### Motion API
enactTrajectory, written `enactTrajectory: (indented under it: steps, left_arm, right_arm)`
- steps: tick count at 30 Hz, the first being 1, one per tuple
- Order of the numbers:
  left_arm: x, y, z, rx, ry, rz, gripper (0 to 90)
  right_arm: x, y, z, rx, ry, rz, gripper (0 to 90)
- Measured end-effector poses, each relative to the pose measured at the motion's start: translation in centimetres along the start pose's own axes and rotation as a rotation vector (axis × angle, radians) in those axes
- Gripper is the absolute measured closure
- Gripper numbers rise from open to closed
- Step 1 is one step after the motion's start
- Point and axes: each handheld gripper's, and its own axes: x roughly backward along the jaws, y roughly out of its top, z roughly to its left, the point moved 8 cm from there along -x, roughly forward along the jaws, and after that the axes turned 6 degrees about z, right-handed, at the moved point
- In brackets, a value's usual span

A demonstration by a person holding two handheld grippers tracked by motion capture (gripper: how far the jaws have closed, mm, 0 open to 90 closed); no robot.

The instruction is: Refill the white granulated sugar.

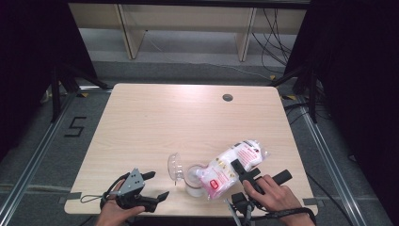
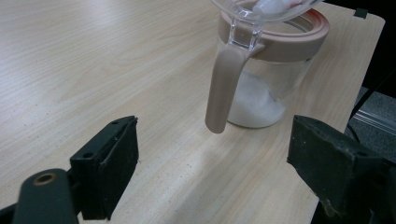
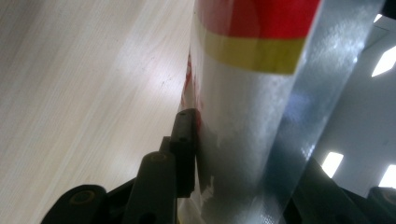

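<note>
Clear plastic forms the jar (image 1: 192, 181) near the bottom centre of the high view, its pinkish lid (image 1: 175, 167) flipped open to the left so the mouth is free. White grains (image 2: 254, 105) already lie at its bottom in the left gripper view, where a pinkish spoon handle (image 2: 222, 88) hangs down its side. Above it, the white bag (image 1: 233, 167) with red print slants from the centre right down to the jar, lower end over the mouth, most likely to pour its contents in. The right gripper (image 1: 244, 175) clamps the bag at its middle, jaws pressed on either side of it, with the right hand (image 1: 275, 193) rising from the lower right edge, wrist raised to tip the bag. The left gripper (image 1: 153, 188) rests low at the bottom left, jaws wide apart and empty, aimed at the jar, perhaps ready to steady it.
</note>
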Motion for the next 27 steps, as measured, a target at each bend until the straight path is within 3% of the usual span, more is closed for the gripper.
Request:
enactTrajectory:
  steps: [3,5,6,7,10,11,13,14,16,18,19,20,21,23,27]
  left_arm:
    - [0.0,0.0,0.0,0.001,0.000,0.000,15.9]
    - [0.0,0.0,0.0,0.005,-0.001,-0.005,16.0]
    - [0.0,0.0,0.0,0.002,0.000,-0.003,16.0]
    - [0.0,0.0,0.0,0.004,-0.001,-0.004,15.9]
    - [0.0,0.0,0.0,0.003,-0.003,-0.002,15.9]
    - [0.0,0.0,0.0,0.003,-0.004,0.001,15.9]
    - [-0.1,0.0,-0.2,0.034,-0.001,-0.003,15.9]
    - [0.0,-0.1,-0.1,0.028,0.005,0.007,15.9]
    - [0.0,-0.1,-0.1,0.028,0.005,0.008,16.0]
    - [-0.1,-0.1,-0.1,0.028,0.005,0.007,16.0]
    - [-0.1,-0.1,-0.1,0.028,0.004,0.007,15.9]
    - [-0.1,-0.1,-0.1,0.027,0.005,0.007,15.9]
    - [-0.1,-0.1,-0.1,0.027,0.005,0.008,15.9]
    - [-0.1,-0.1,-0.1,0.028,0.005,0.007,15.9]
    - [-0.1,-0.1,-0.1,0.027,0.005,0.008,15.9]
  right_arm:
    - [0.0,0.0,0.0,-0.014,0.003,-0.009,69.5]
    - [-0.1,0.0,0.1,-0.034,0.011,-0.020,69.9]
    - [-0.2,0.0,0.5,-0.070,0.029,-0.022,70.1]
    - [-0.3,0.1,0.2,-0.053,0.020,-0.041,70.4]
    - [-0.5,0.0,0.6,-0.100,0.049,-0.046,70.8]
    - [-0.7,0.0,0.6,-0.107,0.038,-0.056,70.8]
    - [-0.8,-0.2,0.7,-0.119,0.053,-0.052,71.0]
    - [-0.8,-0.3,0.7,-0.110,0.066,-0.038,71.0]
    - [-1.1,-0.5,0.6,-0.110,0.041,-0.049,71.3]
    - [-1.1,-0.6,0.7,-0.111,0.048,-0.043,71.3]
    - [-1.0,-0.8,0.9,-0.131,0.064,-0.020,71.4]
    - [-1.0,-0.8,0.9,-0.113,0.062,-0.023,71.4]
    - [-1.0,-0.8,0.9,-0.130,0.049,-0.023,71.4]
    - [-1.0,-0.7,0.5,-0.083,0.044,-0.030,71.5]
    - [-0.9,-0.7,0.6,-0.092,0.039,-0.012,71.7]
